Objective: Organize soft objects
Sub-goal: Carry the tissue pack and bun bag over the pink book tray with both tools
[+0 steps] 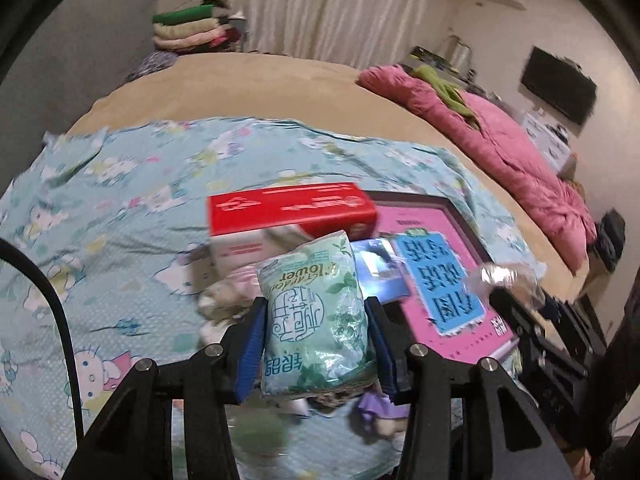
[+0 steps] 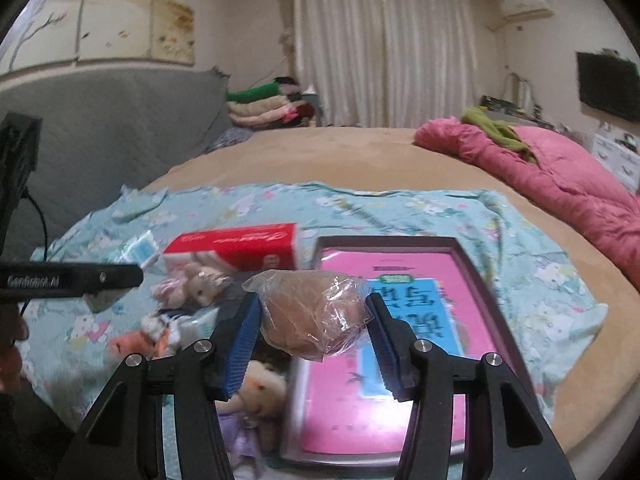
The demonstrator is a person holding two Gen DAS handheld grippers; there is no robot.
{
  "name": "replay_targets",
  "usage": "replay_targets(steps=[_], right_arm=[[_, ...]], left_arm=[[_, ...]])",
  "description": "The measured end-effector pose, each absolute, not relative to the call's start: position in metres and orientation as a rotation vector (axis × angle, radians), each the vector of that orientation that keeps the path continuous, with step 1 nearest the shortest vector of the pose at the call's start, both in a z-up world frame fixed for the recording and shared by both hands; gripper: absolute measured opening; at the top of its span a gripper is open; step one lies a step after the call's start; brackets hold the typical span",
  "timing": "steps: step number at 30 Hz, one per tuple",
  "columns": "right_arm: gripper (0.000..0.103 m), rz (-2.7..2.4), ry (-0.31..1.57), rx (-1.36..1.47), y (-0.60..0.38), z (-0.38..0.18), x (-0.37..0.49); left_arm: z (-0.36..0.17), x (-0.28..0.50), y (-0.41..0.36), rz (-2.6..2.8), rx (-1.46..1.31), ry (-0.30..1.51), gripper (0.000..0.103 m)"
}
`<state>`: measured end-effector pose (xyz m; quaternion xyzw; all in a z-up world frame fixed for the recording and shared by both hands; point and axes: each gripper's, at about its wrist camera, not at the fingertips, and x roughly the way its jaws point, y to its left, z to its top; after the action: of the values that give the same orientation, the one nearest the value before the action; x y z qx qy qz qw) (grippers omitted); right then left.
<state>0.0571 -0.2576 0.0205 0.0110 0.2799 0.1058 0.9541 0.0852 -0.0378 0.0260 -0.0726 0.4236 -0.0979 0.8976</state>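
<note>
While I hold one soft thing in each hand, both are up in the air above the bed, so I can carry them to a better spot. My left hand-held gripper (image 1: 316, 334) pinches a green tissue pack (image 1: 314, 320) from both sides. The blue pads (image 1: 252, 346) press on its long edges, so the squashy pack stays up and does not slip out. My right hand-held gripper (image 2: 314, 334) pinches a brown soft thing in a clear bag (image 2: 314, 312). I cannot tell just what is inside. The crinkly wrap sticks out past the pads, because I hold only the middle.

Under my hands lie little plush toys (image 2: 192, 284), all mixed up on the blue cat sheet (image 1: 120, 208). They are not sorted yet, I think. One purple one (image 1: 376, 404) peeks out just under the green pack.

Next to the toys lies a flat tray with a dark rim (image 2: 486, 276). It has a pink bottom and a blue pack (image 1: 438, 282) lies in it. I think the tray is where soft things go, since it keeps them together.

A bit further stands a red box (image 1: 292, 208), just beside the tray. It looks hard, so maybe it stays out.

Far back, a pink quilt (image 2: 560, 184) is bunched up at the edge of the tan bed (image 2: 320, 152). Folded cloths (image 1: 188, 30) are stacked by the white curtain (image 2: 384, 44).
</note>
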Motion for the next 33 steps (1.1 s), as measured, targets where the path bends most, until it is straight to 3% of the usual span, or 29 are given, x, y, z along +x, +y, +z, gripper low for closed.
replay_targets(steps=[17, 33], right_arm=[[0.055, -0.006, 0.518, 0.167, -0.346, 0.034, 0.050], [0.055, -0.094, 0.713, 0.202, -0.371, -0.006, 0.067]], left_arm=[[0.029, 0.080, -0.157, -0.340, 0.050, 0.909, 0.048], [-0.031, 0.100, -0.219, -0.387, 0.156, 1.059, 0.048]])
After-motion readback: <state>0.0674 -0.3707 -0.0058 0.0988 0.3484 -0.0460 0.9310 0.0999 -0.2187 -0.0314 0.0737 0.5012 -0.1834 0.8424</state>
